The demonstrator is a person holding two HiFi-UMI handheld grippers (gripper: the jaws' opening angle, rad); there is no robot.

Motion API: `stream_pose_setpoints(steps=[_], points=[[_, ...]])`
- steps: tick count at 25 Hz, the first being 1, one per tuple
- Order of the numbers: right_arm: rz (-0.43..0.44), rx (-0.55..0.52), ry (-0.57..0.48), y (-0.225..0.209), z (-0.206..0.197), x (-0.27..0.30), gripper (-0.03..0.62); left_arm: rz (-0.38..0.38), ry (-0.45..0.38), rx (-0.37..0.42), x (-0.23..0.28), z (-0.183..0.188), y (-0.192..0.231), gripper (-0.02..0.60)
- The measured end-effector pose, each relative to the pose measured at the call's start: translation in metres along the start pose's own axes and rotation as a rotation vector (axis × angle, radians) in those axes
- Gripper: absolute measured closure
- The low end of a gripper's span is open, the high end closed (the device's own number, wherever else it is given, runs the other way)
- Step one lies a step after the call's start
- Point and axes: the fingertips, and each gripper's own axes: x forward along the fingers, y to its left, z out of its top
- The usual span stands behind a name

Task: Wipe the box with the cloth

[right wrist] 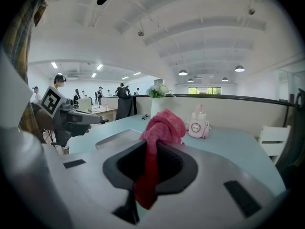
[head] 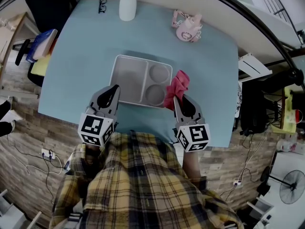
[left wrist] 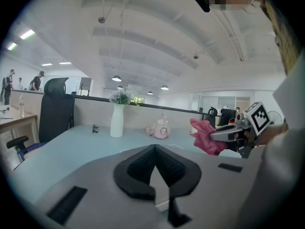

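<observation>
The box (head: 129, 75), a pale grey tray with one large compartment on its left and two round ones on its right, lies flat near the middle of the light blue desk (head: 81, 46), close to our edge of it. In the right gripper view its rim (right wrist: 114, 138) shows low and to the left of the jaws.

We hold the cloth (head: 177, 86), a pink one, in the right gripper (head: 175, 99). That gripper's own view shows the jaws (right wrist: 152, 144) closed on it: the cloth (right wrist: 162, 125) bunches up in a heap ahead of the tips, and a darker tail hangs down between the two pads. From above, the bundle sits at the box's right edge, next to the nearer round compartment. We cannot tell whether it touches the rim. From the left gripper view the cloth (left wrist: 205, 136) stands up from the right gripper (left wrist: 228, 133), raised above the desk.

Our left gripper (head: 115, 87) points at the near left corner of the box, its tips over that edge in the head view. Its jaws (left wrist: 153, 147) are pressed together with nothing between them. The right gripper view catches it (right wrist: 81, 119) off to the left, above the desk.

At the far side of the desk stand a white vase (head: 127, 5), a small pink bottle (head: 187, 26) and a pair of glasses (head: 102, 5), all well apart from the box.
</observation>
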Motion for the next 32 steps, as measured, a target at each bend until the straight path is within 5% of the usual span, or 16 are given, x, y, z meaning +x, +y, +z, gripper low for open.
stream_pose_setpoints(steps=[32], points=[[-0.002,-0.007,0.028,0.0011,-0.003,0.0001,0.54,0.001,-0.004,-0.004,-0.0004,-0.0003,-0.0005,0.591]])
